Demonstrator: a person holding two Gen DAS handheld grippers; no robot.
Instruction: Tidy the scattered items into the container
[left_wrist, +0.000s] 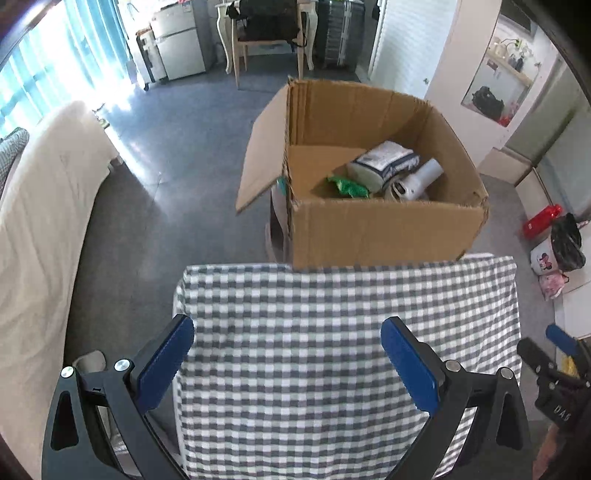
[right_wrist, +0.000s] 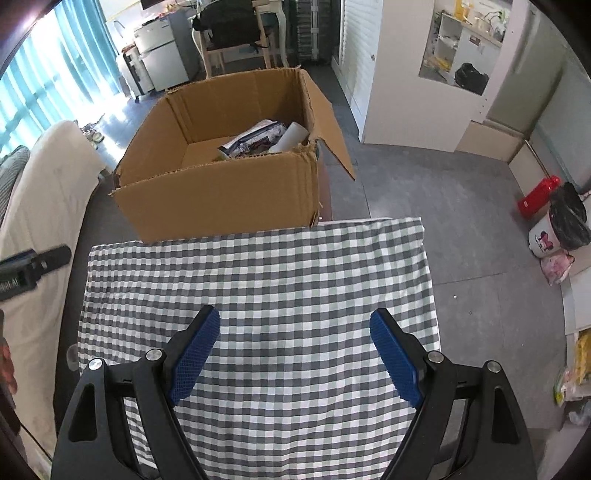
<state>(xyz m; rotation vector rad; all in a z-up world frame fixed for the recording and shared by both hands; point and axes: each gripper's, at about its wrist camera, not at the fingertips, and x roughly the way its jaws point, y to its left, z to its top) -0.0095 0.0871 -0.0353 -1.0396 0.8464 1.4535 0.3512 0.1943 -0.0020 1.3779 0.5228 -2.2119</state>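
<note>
Two claws, both spread wide and holding nothing. The left claw (left_wrist: 287, 363) and the right claw (right_wrist: 294, 356) each hover over the grey-and-white checked tablecloth (left_wrist: 332, 325) covering the table, which looks bare of loose items from both wrist views.

Just past the far edge of the table, at 12 o'clock, sits the open brown corrugated cardboard box (left_wrist: 376, 229), standing lower than the tabletop by the look of it. One flap hangs out at its 9 o'clock side in the left view. Corrugated board is light and stiff-ish but the torn rim will buckle, so I'd leave the box alone and just drop things in over the near wall.

Inside, from near to far: a crinkly green plastic packet (left_wrist: 349, 186), probably light, soft and slippery, best pinched at a flat sealed edge. Right beside it at 3 o'clock is a white cylindrical plastic gadget with a handle-like end (left_wrist: 415, 182), rigid and likely the heaviest thing in there; I'd grab across the round body, since smooth plastic may slide. Leaning over it is a white-and-navy printed soft pack (left_wrist: 386, 162), squashy, so clamp it mid-body.

My guess is the tidying is basically done, unless something is hiding outside both views.
</note>
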